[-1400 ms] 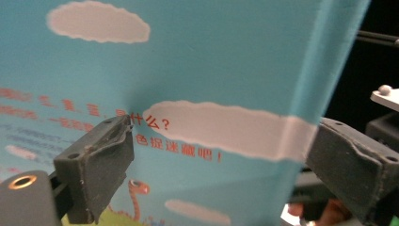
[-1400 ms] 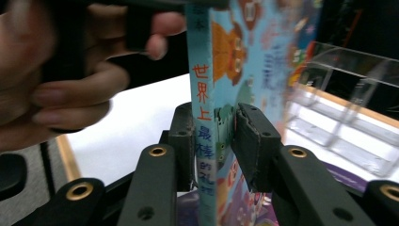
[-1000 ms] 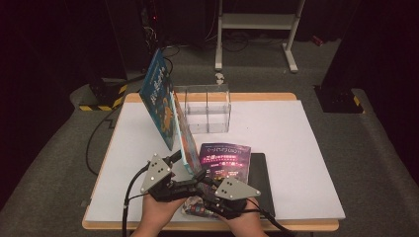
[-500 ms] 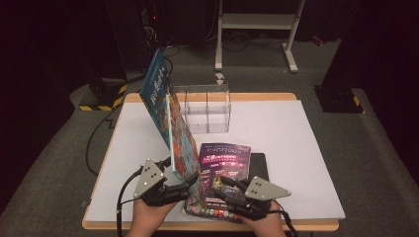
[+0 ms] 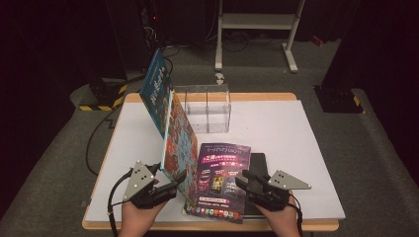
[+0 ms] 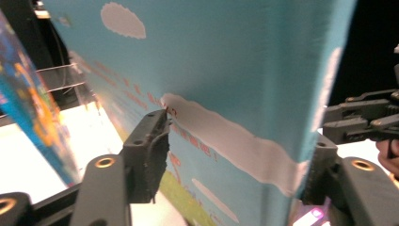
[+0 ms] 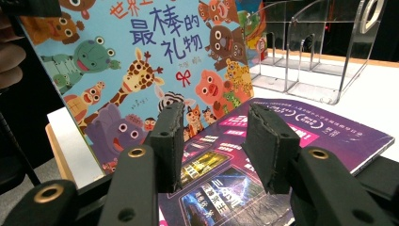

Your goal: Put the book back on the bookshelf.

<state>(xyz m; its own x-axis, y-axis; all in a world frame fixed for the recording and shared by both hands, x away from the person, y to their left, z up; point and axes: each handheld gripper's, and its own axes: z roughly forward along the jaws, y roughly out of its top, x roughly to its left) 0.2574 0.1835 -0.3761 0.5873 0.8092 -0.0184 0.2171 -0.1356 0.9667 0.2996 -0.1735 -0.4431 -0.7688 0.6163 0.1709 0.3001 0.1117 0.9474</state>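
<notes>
Our left hand-held gripper (image 5: 179, 178), jaws just closing, straddles the upright picture book (image 5: 174, 133); our right hand-held gripper (image 5: 242, 178) hovers spread over the purple magazine (image 5: 220, 180).

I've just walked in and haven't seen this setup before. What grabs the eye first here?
The tall picture book standing on edge at the table's left, with the left gripper straddling its near edge. Beside it lies a purple booklet, with the right gripper at its right edge. Behind stands a clear divided rack.
</notes>
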